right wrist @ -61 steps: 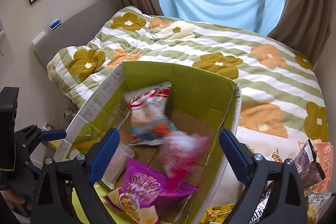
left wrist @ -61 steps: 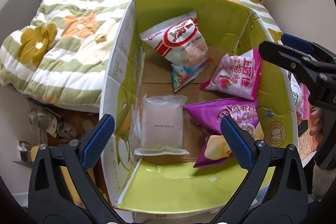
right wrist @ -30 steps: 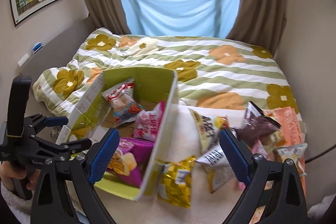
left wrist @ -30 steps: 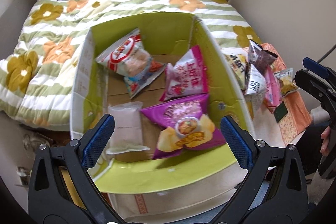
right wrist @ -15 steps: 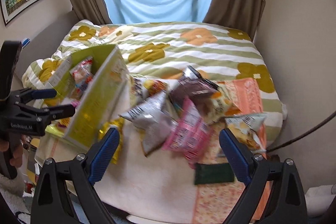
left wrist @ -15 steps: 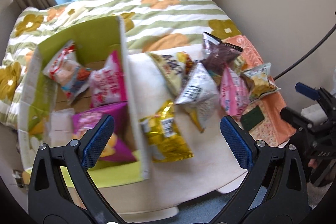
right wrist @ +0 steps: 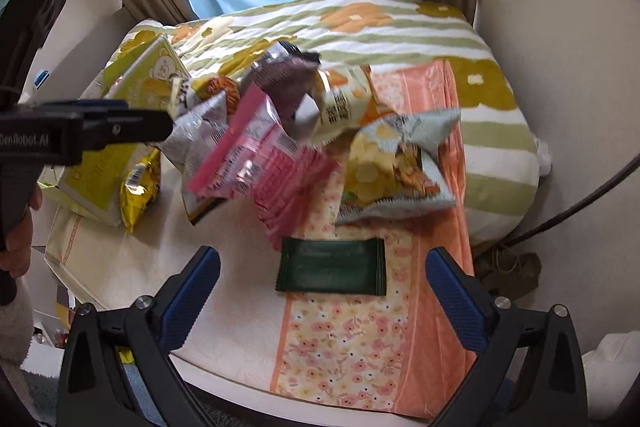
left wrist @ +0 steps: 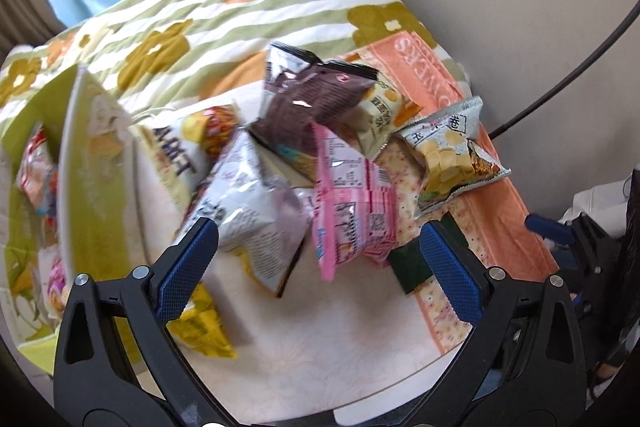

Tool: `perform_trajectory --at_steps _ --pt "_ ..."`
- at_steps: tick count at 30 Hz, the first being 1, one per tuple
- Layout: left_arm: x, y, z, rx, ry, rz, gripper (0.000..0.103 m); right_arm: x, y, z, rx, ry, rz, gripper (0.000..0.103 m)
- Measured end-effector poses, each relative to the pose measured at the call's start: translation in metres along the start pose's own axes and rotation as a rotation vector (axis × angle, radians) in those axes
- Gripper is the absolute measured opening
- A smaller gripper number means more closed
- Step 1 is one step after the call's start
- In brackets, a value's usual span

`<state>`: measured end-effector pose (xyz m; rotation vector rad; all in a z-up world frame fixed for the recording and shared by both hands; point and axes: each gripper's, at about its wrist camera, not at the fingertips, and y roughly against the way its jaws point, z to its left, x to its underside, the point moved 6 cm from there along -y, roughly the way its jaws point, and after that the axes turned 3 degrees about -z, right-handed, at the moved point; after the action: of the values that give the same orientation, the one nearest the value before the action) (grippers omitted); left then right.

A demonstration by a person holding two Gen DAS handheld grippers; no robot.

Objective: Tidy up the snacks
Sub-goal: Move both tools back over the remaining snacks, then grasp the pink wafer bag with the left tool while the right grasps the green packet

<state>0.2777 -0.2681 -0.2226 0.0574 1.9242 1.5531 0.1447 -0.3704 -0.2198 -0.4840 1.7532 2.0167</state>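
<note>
Dark green and flat, a rectangular foil packet (right wrist: 331, 266) lies on the worktop just ahead of the right gripper (right wrist: 322, 289), between its blue-padded fingers (right wrist: 191, 293), which stand wide apart and hold nothing. Beyond the packet, further from the fingertips, sits the heap of snacks: a pink crinkled plastic bag (right wrist: 260, 163), a pale blue bag printed with yellow rolls (right wrist: 394, 171) to its right, and a dark purple foil bag (right wrist: 288, 83) at the back.

The left gripper (left wrist: 318, 255) also has its fingers (left wrist: 186, 267) spread with nothing between them. The pink bag (left wrist: 352, 199) lies ahead of the gap, the silver-white crumpled bag (left wrist: 248, 195) just past the left fingertip, a yellow foil bag (left wrist: 200, 327) partly behind that finger. The yellow-green cardboard box (left wrist: 88, 179) stands to the far left (its contents are blurred). The green packet (left wrist: 408, 263) peeks out beside the right fingertip.
</note>
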Motion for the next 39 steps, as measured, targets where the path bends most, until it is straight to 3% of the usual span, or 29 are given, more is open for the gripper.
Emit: perform_trajectory --at_steps 4,12,15,19,25,31,39 --pt "-0.005 -0.033 -0.015 0.005 -0.055 0.055 0.1 0.015 -0.013 -0.003 0.032 0.0 0.053 0.102" --pt "-0.001 -0.084 -0.029 0.008 -0.14 0.133 0.1 0.03 -0.042 -0.006 0.058 -0.045 0.075 0.102" --pt "-0.001 -0.095 -0.035 0.01 -0.182 0.144 0.1 0.03 -0.056 -0.003 0.136 -0.005 0.092 0.102" --pt "0.003 -0.11 -0.04 0.006 -0.233 0.166 0.1 0.026 -0.064 0.002 0.166 0.02 0.084 0.102" --pt "0.01 -0.121 -0.045 -0.006 -0.305 0.171 0.088 0.021 -0.065 0.012 0.245 0.077 0.05 0.102" --pt "0.009 -0.118 -0.049 0.014 -0.332 0.154 0.073 0.026 -0.079 0.023 0.195 0.041 0.084 0.102" --pt "0.003 -0.111 -0.039 0.043 -0.304 0.151 0.07 0.026 -0.089 0.02 0.182 0.041 0.103 0.102"
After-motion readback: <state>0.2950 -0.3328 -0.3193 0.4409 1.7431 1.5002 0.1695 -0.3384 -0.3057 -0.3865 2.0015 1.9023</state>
